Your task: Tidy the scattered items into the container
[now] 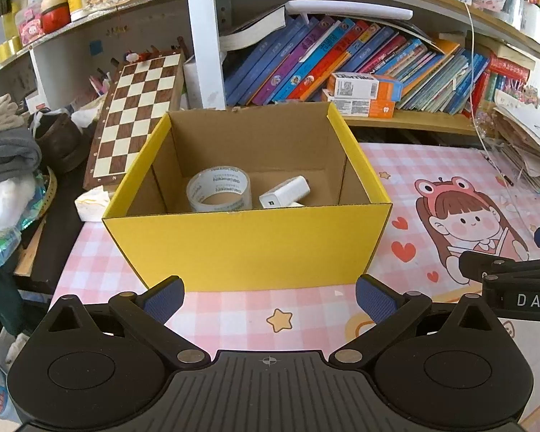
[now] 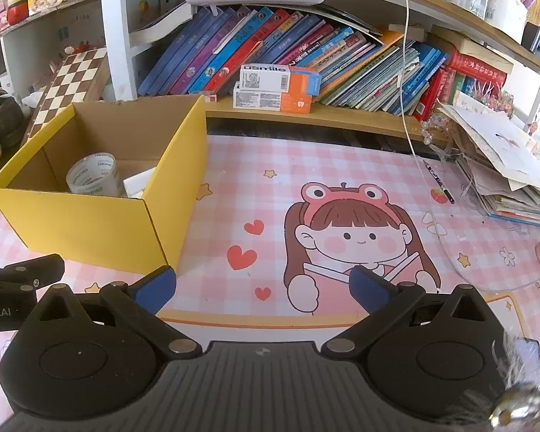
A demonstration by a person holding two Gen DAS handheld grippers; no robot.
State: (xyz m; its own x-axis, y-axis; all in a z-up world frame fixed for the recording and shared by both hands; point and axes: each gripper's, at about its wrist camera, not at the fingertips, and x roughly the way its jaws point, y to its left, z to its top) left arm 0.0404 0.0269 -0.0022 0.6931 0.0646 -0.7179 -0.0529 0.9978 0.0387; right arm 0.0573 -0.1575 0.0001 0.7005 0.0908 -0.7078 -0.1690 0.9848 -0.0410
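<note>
Chessboard [image 1: 136, 115] leans behind yellow box [image 1: 248, 248], books [image 1: 342, 61] beyond

A yellow box [image 1: 248, 248] with plain brown inside sits on a pink-checked mat [image 2: 234, 165], holding seemingly translucent-white tape [image 1: 219, 189].

My left gripper [image 1: 269, 297] wide open, blue pads [image 1: 163, 300] spread apart, nothing between them, my right gripper [image 2: 262, 292] likewise open and empty, both held low and level, side by side, pointing forward
</note>
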